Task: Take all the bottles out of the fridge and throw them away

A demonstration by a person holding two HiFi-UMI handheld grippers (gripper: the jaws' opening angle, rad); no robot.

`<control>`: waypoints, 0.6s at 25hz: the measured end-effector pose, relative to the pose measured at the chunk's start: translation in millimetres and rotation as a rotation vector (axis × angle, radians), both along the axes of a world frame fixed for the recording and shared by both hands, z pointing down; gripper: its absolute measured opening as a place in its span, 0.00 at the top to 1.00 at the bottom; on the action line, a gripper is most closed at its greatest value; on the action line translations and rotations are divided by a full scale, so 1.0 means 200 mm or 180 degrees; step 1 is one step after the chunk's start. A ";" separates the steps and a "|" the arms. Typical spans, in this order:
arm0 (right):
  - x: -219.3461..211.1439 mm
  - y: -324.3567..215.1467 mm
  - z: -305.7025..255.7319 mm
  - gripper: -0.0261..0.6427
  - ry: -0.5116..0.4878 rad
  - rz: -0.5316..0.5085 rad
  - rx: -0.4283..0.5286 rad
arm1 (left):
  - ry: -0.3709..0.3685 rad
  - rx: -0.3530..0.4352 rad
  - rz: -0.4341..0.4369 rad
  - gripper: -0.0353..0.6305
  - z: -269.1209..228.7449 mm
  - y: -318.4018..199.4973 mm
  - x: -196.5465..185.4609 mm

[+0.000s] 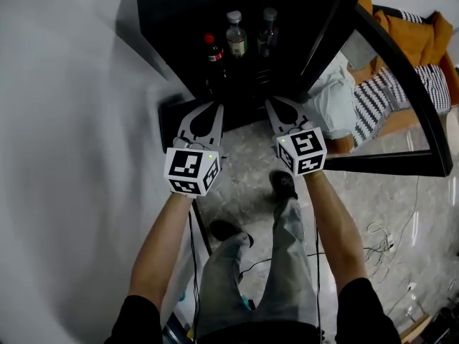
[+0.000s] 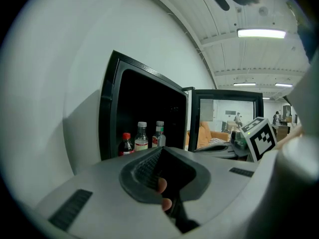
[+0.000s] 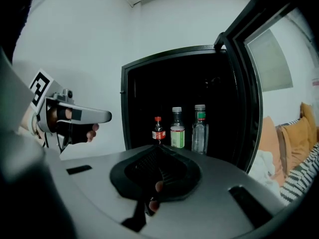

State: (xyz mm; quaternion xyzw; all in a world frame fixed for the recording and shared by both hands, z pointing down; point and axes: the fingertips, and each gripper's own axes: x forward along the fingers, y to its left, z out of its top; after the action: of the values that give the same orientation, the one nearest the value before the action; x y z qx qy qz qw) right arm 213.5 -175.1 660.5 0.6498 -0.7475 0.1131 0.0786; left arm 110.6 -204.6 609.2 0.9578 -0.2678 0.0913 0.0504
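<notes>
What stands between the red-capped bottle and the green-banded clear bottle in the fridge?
A green-labelled bottle stands between the red-capped bottle and the green-banded clear bottle; the right gripper view shows it.

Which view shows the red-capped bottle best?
Right gripper view: the red-capped bottle stands front-on, cap and label clear. In the left gripper view the bottle shows only its top half; head view sees it dim, from above.

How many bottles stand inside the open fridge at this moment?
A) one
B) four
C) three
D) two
C: the right gripper view shows three standing side by side in the fridge: a red-capped bottle, a green-labelled bottle and a clear bottle.
</notes>
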 end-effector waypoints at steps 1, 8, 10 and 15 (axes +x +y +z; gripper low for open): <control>0.00 -0.01 0.02 0.96 -0.0006 0.0003 0.0000 | 0.0001 0.0007 -0.0003 0.95 0.01 -0.01 0.00; -0.04 -0.13 0.07 0.96 -0.0023 -0.0112 0.0025 | -0.0010 -0.0011 -0.0100 0.95 0.06 -0.08 -0.01; -0.06 -0.18 0.06 0.96 0.0006 -0.0181 0.0061 | 0.0013 -0.0026 -0.0164 0.95 0.07 -0.09 -0.01; -0.07 -0.36 0.05 0.96 0.0005 -0.0296 0.0137 | 0.0067 0.0001 -0.0294 0.95 0.06 -0.11 -0.01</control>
State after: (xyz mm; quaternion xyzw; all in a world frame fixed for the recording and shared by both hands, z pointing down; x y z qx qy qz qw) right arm 199.4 -247.2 670.8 0.6160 -0.7791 0.0927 0.0705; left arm 109.5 -225.7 621.1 0.9453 -0.3112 0.0789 0.0572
